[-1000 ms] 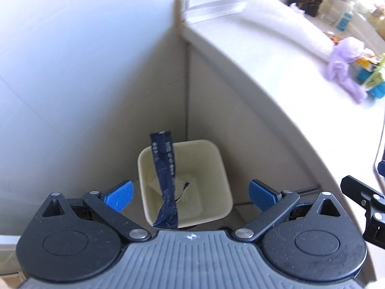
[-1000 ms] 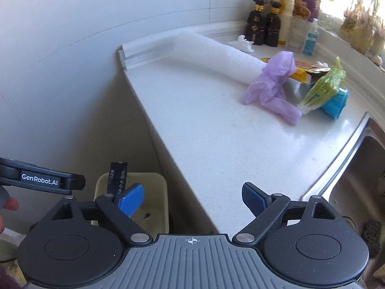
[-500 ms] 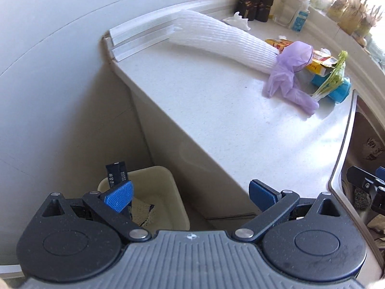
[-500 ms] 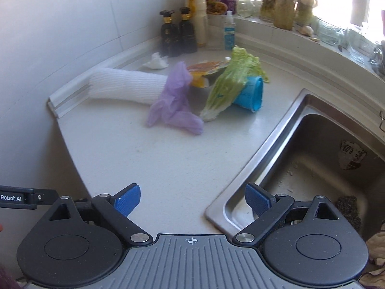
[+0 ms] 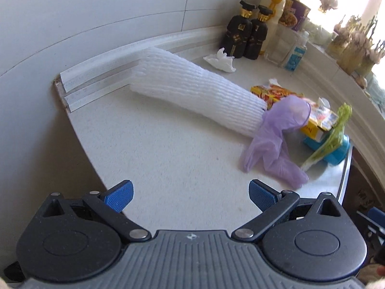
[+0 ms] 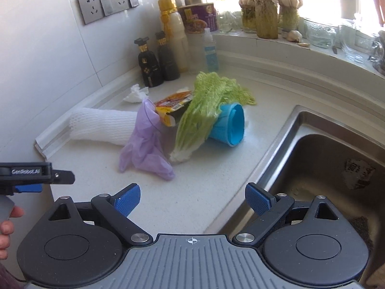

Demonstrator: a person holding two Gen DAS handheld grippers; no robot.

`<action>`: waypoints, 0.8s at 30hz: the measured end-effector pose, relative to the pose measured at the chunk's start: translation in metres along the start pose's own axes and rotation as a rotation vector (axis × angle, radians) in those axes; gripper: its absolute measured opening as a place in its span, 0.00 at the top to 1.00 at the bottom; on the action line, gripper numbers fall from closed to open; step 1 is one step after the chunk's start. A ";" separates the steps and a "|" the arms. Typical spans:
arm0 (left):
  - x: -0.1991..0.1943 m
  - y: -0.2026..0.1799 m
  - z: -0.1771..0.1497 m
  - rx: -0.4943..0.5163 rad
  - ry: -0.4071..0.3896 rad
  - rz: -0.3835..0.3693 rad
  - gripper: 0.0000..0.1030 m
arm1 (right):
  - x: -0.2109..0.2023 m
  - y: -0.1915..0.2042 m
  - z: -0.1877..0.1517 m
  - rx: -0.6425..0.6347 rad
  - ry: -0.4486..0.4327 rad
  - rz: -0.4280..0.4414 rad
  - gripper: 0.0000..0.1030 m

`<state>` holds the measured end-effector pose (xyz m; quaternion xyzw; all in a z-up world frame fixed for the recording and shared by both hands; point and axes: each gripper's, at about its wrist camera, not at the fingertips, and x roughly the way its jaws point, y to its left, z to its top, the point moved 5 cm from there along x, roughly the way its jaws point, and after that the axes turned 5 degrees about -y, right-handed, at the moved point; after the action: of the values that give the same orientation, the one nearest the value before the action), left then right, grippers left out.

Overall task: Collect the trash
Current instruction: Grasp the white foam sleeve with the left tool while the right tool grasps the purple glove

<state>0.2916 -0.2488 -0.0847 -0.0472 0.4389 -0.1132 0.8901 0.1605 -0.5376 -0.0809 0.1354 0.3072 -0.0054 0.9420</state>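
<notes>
Trash is seen from the left wrist spread over the white speckled desk (image 5: 168,149): with the left tool (image 5: 190,192) held apart and empty, the limp purple disposable glove (image 5: 276,134) beside the white foam mesh sleeve (image 5: 197,91) would best be pinched at its bunched middle. From the right wrist, where the right tool (image 6: 192,197) is likewise spread and empty, the steel sink (image 6: 324,168) and the green cabbage leaf (image 6: 204,110) over a blue cup (image 6: 228,125) are shown more fully.

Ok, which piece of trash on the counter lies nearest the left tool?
The purple glove: its fingertips reach closest to the open left tool. The white foam net, yellow box and crumpled tissue lie farther back.
</notes>
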 end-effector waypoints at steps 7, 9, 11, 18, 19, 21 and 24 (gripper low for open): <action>0.039 -0.001 0.034 -0.097 -0.056 -0.076 0.01 | 0.034 0.039 0.009 -0.103 -0.051 0.169 0.07; 0.051 -0.001 0.042 -0.125 -0.059 -0.091 0.02 | 0.045 0.053 0.013 -0.134 -0.057 0.219 0.07; 0.062 -0.001 0.050 -0.157 -0.064 -0.114 0.03 | 0.057 0.066 0.016 -0.159 -0.052 0.247 0.07; 0.092 0.000 0.067 -0.254 -0.055 -0.139 0.10 | 0.104 0.088 0.019 -0.189 -0.025 0.261 0.09; 0.096 0.001 0.069 -0.268 -0.049 -0.136 0.11 | 0.109 0.089 0.018 -0.188 -0.011 0.257 0.09; 0.103 0.001 0.071 -0.286 -0.041 -0.111 0.12 | 0.118 0.092 0.017 -0.198 -0.002 0.239 0.10; 0.105 -0.002 0.073 -0.265 -0.065 -0.066 0.13 | 0.125 0.093 0.016 -0.201 0.002 0.222 0.10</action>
<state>0.4110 -0.2772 -0.1201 -0.1824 0.4189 -0.0819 0.8857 0.2803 -0.4431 -0.1174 0.0737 0.2900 0.1297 0.9453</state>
